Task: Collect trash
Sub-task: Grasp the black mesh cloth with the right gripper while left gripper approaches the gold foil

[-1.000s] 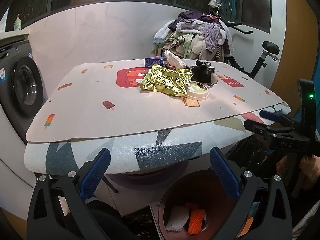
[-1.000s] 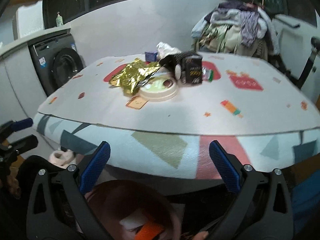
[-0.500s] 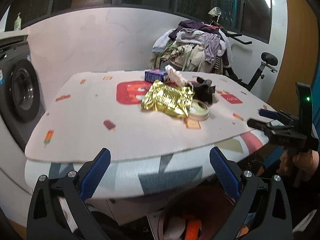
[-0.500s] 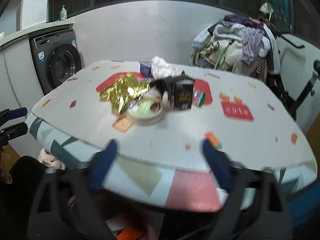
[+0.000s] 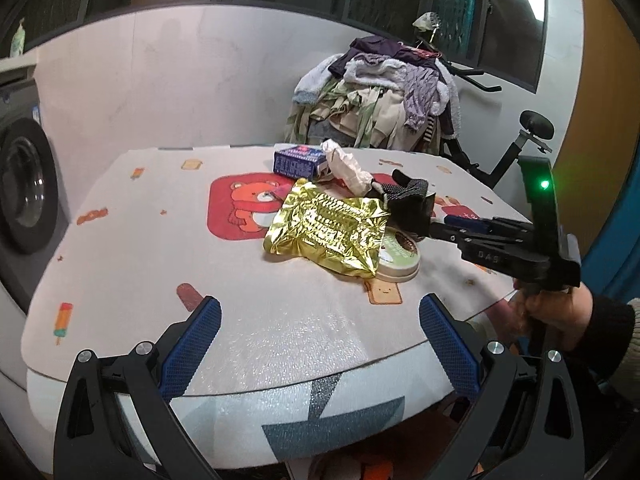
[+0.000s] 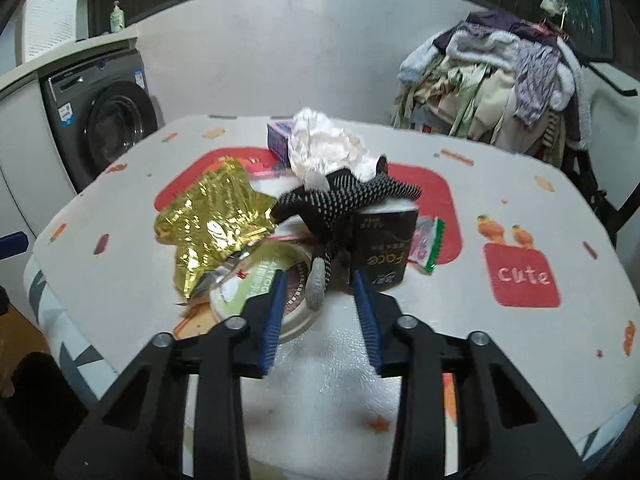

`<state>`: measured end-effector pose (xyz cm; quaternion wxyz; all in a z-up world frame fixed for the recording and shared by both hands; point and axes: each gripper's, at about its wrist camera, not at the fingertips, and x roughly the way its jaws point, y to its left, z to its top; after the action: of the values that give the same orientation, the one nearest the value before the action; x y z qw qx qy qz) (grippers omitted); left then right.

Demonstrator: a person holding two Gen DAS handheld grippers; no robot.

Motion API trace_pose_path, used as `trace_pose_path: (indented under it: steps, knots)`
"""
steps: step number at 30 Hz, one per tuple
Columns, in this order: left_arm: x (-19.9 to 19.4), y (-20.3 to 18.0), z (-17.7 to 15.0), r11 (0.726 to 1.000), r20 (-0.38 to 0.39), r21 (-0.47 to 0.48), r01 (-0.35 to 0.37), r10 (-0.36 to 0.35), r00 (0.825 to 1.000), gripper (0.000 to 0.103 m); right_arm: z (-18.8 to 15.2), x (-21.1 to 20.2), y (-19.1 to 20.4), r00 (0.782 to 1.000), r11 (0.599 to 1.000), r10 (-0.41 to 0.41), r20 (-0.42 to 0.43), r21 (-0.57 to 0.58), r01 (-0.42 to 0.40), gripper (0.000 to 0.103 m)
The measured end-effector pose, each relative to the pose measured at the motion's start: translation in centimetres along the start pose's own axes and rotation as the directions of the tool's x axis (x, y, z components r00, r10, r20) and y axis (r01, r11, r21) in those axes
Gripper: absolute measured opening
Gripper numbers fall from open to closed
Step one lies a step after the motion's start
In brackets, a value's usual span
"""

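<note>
A trash pile lies mid-table: a gold foil wrapper [image 5: 328,232] [image 6: 212,224], a round lid [image 5: 400,258] [image 6: 256,284], a black dotted glove [image 5: 408,196] [image 6: 344,200], a black box [image 6: 384,248], crumpled white plastic [image 6: 324,144] and a blue box [image 5: 298,160]. My right gripper [image 6: 319,280] [image 5: 460,226] is at the pile with its jaws closing. The glove's grey fingertip [image 6: 316,286] hangs between them, untouched by the pads. My left gripper [image 5: 320,320] stands open over the table's near edge, holding nothing.
The foam-covered table [image 5: 160,240] ends just below my left fingers. A washing machine [image 6: 104,120] stands at the left and a heap of clothes [image 6: 500,72] on an exercise bike behind. A pink-green sachet [image 6: 428,240] lies beside the black box.
Both grippers have moved forward from over the floor bin to the table. The right one reached the pile and its jaws narrowed from wide open. The bin has almost left view.
</note>
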<state>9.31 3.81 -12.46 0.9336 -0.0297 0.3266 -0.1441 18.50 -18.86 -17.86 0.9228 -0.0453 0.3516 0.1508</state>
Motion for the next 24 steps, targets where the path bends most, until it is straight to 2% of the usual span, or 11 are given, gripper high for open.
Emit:
trace_pose_path:
  steps: [3,5,7,8,12,15,16,18,20,22,24]
  knots:
    - [1.1,0.7,0.0,0.999,-0.025,-0.031,0.014,-0.015,1.000,0.097,0.2,0.5,-0.1,1.000,1.000,0.004,-0.016,0.002,-0.004,0.007]
    - [1.8,1.3,0.0,0.998,-0.043,-0.063,0.026,-0.029,0.999,0.097,1.0,-0.4,-0.3,0.999,1.000,0.007,0.039,0.003,-0.007,0.007]
    - [2.6,2.0,0.1,0.993,-0.058,-0.110,0.042,-0.048,0.997,0.095,2.9,-2.8,-0.3,0.988,1.000,-0.001,0.153,-0.006,0.002,0.007]
    - [2.8,2.2,0.2,0.992,-0.061,-0.116,0.040,-0.048,0.997,0.092,3.4,-3.6,-0.4,0.983,1.000,-0.005,0.184,-0.005,0.006,0.007]
    - [3.3,1.9,0.6,0.993,-0.064,-0.113,0.042,-0.049,0.997,0.092,6.6,-9.0,-0.6,0.925,1.000,-0.015,0.379,0.017,0.009,0.007]
    - [3.6,1.5,0.8,0.993,-0.071,-0.106,0.055,-0.063,0.995,0.092,7.6,-12.2,-0.7,0.885,1.000,-0.014,0.466,0.023,0.004,0.007]
    - [3.6,1.3,0.9,0.992,-0.074,-0.107,0.061,-0.069,0.995,0.092,7.6,-13.0,-0.7,0.878,1.000,-0.001,0.478,0.024,-0.012,0.007]
    - [4.0,1.3,0.9,0.988,-0.086,-0.132,0.083,-0.095,0.992,0.092,7.4,-13.7,-0.8,0.881,0.999,0.016,0.473,0.018,-0.028,0.007]
    - [4.6,1.5,1.0,0.979,-0.103,-0.180,0.100,-0.120,0.987,0.092,6.6,-13.8,-0.8,0.895,0.999,0.023,0.446,0.010,-0.031,0.007]
    - [5.3,1.9,1.1,0.964,-0.117,-0.241,0.113,-0.145,0.982,0.092,5.6,-13.6,-0.8,0.906,1.000,0.019,0.422,0.011,-0.026,0.007]
    - [6.2,2.6,1.4,0.937,-0.132,-0.325,0.127,-0.178,0.975,0.090,4.3,-12.9,-1.0,0.922,0.999,0.010,0.387,0.026,-0.022,0.007]
